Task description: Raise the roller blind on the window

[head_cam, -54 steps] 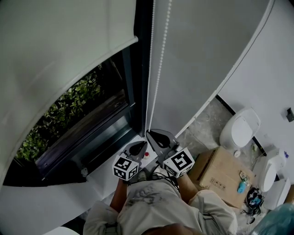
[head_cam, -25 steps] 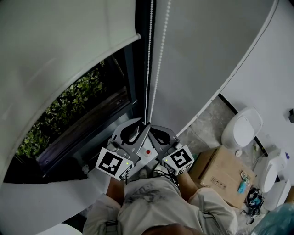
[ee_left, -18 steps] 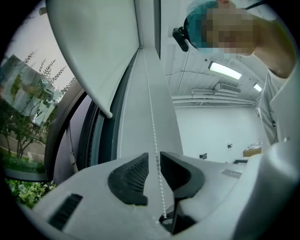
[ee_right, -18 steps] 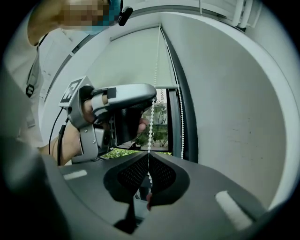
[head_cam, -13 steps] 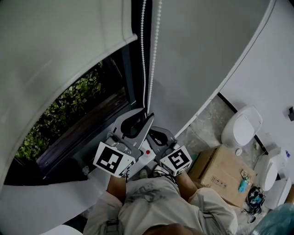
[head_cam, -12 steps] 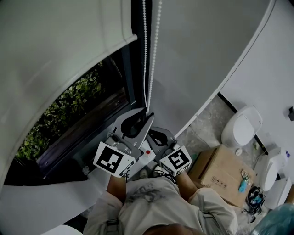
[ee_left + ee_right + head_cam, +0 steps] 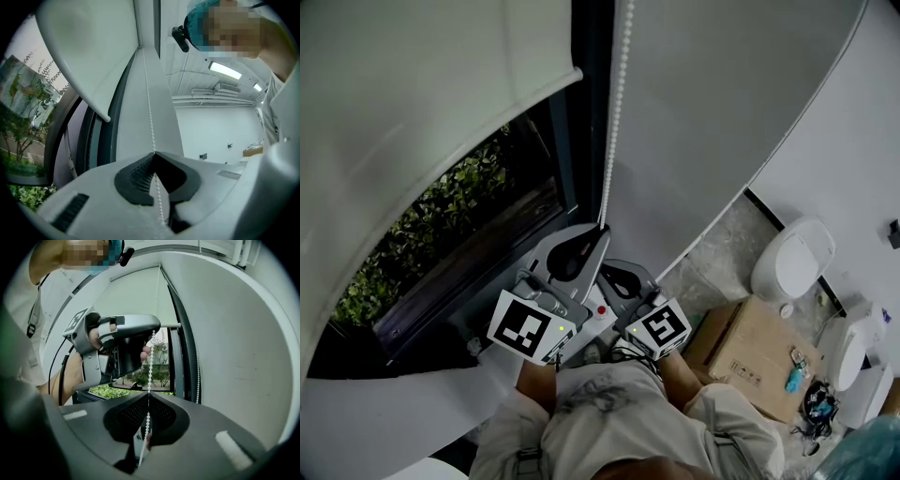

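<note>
The white roller blind (image 7: 412, 103) hangs over the upper part of the window, and its bottom bar (image 7: 105, 117) ends near the dark frame. A white bead chain (image 7: 617, 103) runs down beside the frame. My left gripper (image 7: 602, 228) is shut on the chain (image 7: 149, 108), the jaws meeting around it at their tips. Just below, my right gripper (image 7: 609, 274) is shut on the same chain (image 7: 149, 371), partly hidden under the left one in the head view. In the right gripper view the left gripper (image 7: 153, 333) sits a short way above, with the chain taut between them.
The dark window frame (image 7: 572, 150) stands left of the chain, with green plants (image 7: 441, 225) outside. A white wall (image 7: 722, 94) lies to the right. On the floor at the right are a cardboard box (image 7: 750, 361) and a white toilet (image 7: 792, 262).
My left gripper has climbed from beside the right gripper to a spot higher up the chain and closed there. The right gripper has stayed put. The blind's edge looks unchanged.
</note>
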